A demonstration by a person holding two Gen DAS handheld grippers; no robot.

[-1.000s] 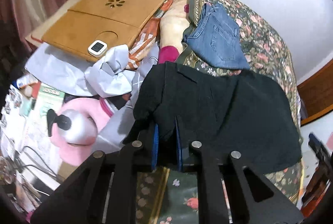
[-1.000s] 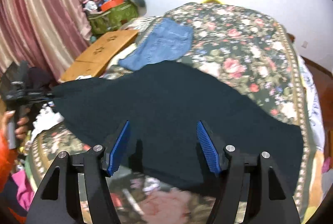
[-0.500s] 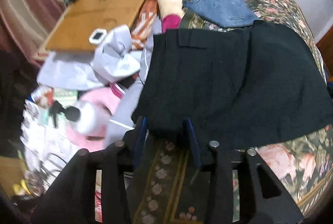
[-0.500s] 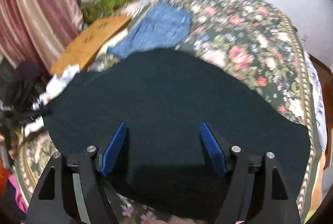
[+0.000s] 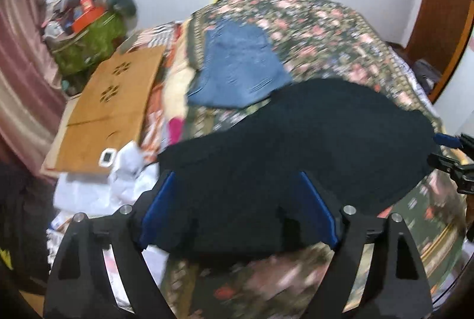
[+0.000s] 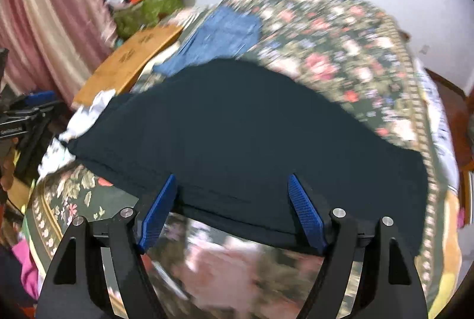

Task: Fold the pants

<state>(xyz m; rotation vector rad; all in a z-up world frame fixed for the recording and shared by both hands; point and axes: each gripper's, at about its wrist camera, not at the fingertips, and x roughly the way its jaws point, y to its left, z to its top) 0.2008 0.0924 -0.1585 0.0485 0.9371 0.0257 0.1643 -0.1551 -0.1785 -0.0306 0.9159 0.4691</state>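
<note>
Black pants (image 5: pixel 296 147) lie spread flat across the floral bedspread (image 5: pixel 320 31), and also show in the right wrist view (image 6: pixel 237 129). My left gripper (image 5: pixel 237 200) is open with its blue pads wide apart over the near left edge of the pants, holding nothing. My right gripper (image 6: pixel 232 200) is open above the near edge of the pants, holding nothing. The right gripper shows at the right edge of the left wrist view (image 5: pixel 453 153). The left gripper shows at the left edge of the right wrist view (image 6: pixel 26 114).
Folded blue jeans (image 5: pixel 237 67) lie behind the black pants. A wooden lap desk (image 5: pixel 109 111) with a small white clock (image 5: pixel 107 156) sits left, with white cloth (image 5: pixel 127 170) beside it. A cluttered green bag (image 5: pixel 86 43) stands by the curtain (image 5: pixel 17 76).
My left gripper has let go of the pants' corner, opened wide and swung to face along the bed. The pants now lie flat. My right gripper stayed open and shifted slightly.
</note>
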